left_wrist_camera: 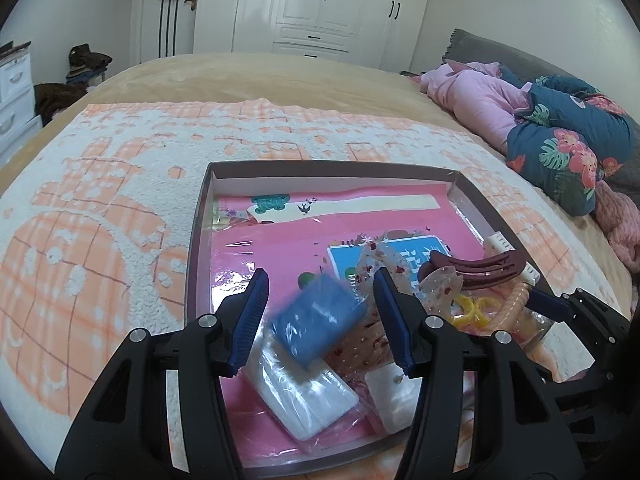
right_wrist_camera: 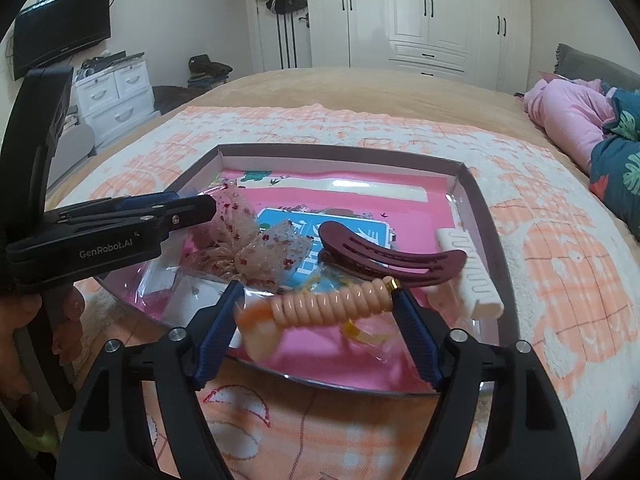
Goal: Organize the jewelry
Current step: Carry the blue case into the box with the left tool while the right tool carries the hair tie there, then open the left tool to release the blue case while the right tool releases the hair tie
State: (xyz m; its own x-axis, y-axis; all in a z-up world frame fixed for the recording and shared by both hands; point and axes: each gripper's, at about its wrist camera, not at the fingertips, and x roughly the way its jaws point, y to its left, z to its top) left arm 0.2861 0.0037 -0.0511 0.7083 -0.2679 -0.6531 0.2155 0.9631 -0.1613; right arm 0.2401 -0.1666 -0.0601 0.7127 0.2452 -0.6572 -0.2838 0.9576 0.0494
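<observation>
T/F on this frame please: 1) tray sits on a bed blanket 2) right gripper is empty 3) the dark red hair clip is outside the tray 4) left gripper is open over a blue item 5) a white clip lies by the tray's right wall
1) True: the tray rests on the orange-and-white blanket.
2) False: the right gripper has the peach coil hair tie between its fingers, apparently gripped.
3) False: the dark red hair clip lies inside the tray.
4) True: the left gripper is open, with the blurred blue item between its fingers.
5) True: the white clip lies there.
</observation>
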